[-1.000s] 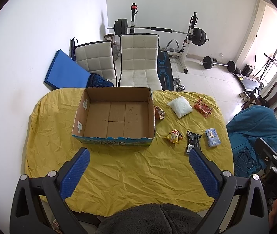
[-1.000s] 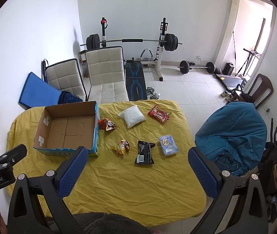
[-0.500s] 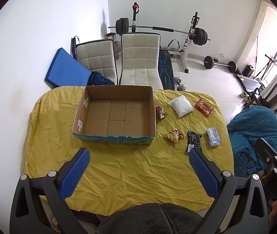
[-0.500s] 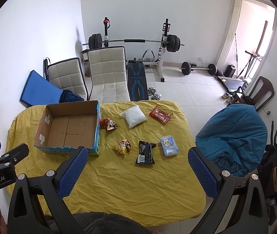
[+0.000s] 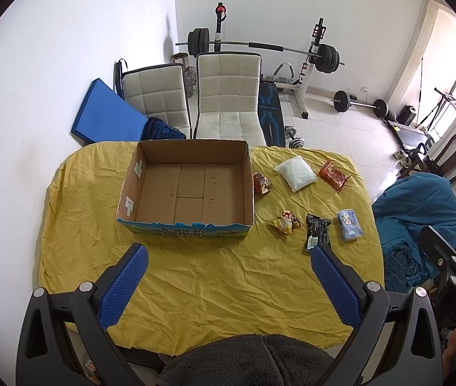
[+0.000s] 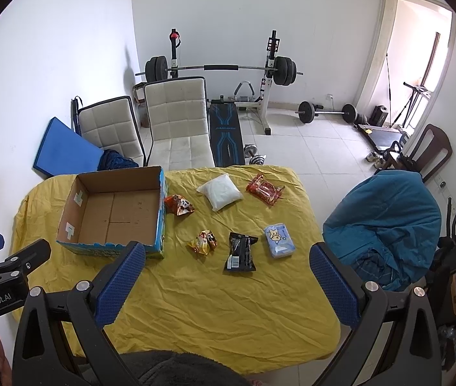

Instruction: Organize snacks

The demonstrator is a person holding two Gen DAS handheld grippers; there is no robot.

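An empty cardboard box [image 5: 192, 160] [image 6: 80, 206] sits on the yellow-covered table [image 5: 196, 289] [image 6: 228, 305], left of several snack packs. Among them are an orange pack [image 6: 179, 205], a white pouch [image 6: 220, 191], a red pack [image 6: 265, 189], a yellow pack [image 6: 203, 242], a black pack [image 6: 241, 252] and a light blue pack [image 6: 278, 240]. The same packs lie right of the box in the left wrist view, such as the black pack [image 5: 315, 235]. My left gripper [image 5: 228, 257] and right gripper [image 6: 228, 257] hover high above the near table edge, both open and holding nothing.
Two white chairs [image 5: 228, 96] stand behind the table, with a blue mat [image 5: 105, 119] against the wall. A weight bench and barbell [image 6: 228, 67] are farther back. A chair draped in teal cloth [image 6: 388, 212] stands at the table's right.
Both views have shifted slightly, as both grippers have drifted a little; the box and packs have not moved on the table. Both grippers stay open.
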